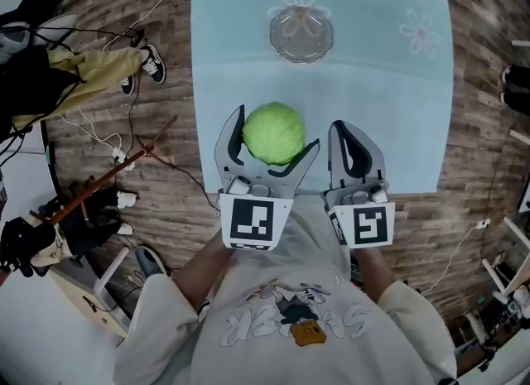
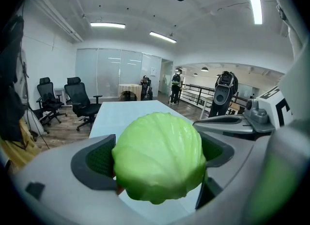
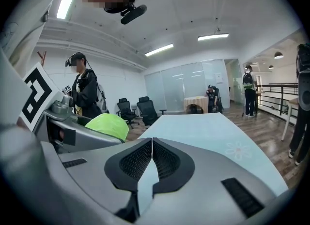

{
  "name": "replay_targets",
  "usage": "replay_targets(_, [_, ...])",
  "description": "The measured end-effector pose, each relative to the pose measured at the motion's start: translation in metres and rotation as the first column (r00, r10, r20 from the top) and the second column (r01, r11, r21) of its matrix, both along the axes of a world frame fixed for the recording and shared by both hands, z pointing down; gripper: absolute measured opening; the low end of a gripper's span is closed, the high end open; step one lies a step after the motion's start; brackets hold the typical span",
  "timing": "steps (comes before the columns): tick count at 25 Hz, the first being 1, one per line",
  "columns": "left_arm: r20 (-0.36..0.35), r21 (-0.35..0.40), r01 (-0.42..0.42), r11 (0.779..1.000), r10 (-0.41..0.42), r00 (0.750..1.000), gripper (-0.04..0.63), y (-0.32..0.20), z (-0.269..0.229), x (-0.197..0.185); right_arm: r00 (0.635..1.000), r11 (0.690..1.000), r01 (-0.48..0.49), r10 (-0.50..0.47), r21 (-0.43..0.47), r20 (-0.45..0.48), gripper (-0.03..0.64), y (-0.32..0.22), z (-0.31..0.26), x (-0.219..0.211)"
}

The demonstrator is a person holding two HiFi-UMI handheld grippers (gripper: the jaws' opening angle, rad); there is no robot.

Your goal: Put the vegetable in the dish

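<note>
A round green cabbage (image 1: pixel 274 132) sits between the jaws of my left gripper (image 1: pixel 270 137), which is shut on it above the near part of the pale blue table (image 1: pixel 381 110). Seen from the left gripper view, the cabbage (image 2: pixel 159 157) fills the gap between both pads. A clear glass dish (image 1: pixel 301 34) stands far up the table, well beyond the cabbage. My right gripper (image 1: pixel 357 145) hovers just right of the left one, jaws shut with nothing in them (image 3: pixel 151 152). From the right gripper view the cabbage (image 3: pixel 107 126) shows at the left.
White flower prints (image 1: pixel 421 31) mark the table's right side. Wood floor surrounds the table; cables, a stick and a seated person's legs (image 1: pixel 91 73) lie to the left. Office chairs (image 2: pixel 80 101) and standing people are far off in the room.
</note>
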State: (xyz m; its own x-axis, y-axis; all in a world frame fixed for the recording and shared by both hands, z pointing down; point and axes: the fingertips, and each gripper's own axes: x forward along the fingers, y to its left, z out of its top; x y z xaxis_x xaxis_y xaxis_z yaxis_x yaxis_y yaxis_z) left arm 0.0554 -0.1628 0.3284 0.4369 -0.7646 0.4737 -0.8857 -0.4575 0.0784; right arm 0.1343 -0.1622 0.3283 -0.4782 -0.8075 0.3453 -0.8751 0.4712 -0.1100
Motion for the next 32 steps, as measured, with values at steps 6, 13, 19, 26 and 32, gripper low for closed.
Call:
replay_targets(6, [-0.022,-0.048,0.066,0.997,-0.067,0.997,0.535,-0.023,0.019,0.004,1.000,1.000,0.019,-0.019,0.006,-0.004,0.023,-0.029,0.014,0.002])
replay_targets(13, [-0.018,-0.037,0.082,0.996,-0.083,0.996,0.535,-0.048,0.041,0.006,1.000,1.000,0.025,-0.025,0.009,0.006,0.023,-0.048,0.027,-0.001])
replay_targets(19, [0.016,-0.015,0.047,0.999,-0.047,0.999,0.535,-0.072,0.065,0.013,1.000,1.000,0.008,-0.008,-0.015,0.024,0.023,-0.066,0.046,0.009])
replay_targets(26, [0.003,-0.054,0.108,0.993,-0.108,0.994,0.535,-0.098,0.082,0.021,0.999,0.999,-0.012,0.013,-0.030,0.032,0.023,-0.092,0.071,0.023])
replay_targets(32, [0.008,-0.051,0.107,0.993,-0.107,0.994,0.534,-0.125,0.098,0.036,0.999,0.999,-0.016,0.017,-0.042,0.032,0.023,-0.115,0.090,0.037])
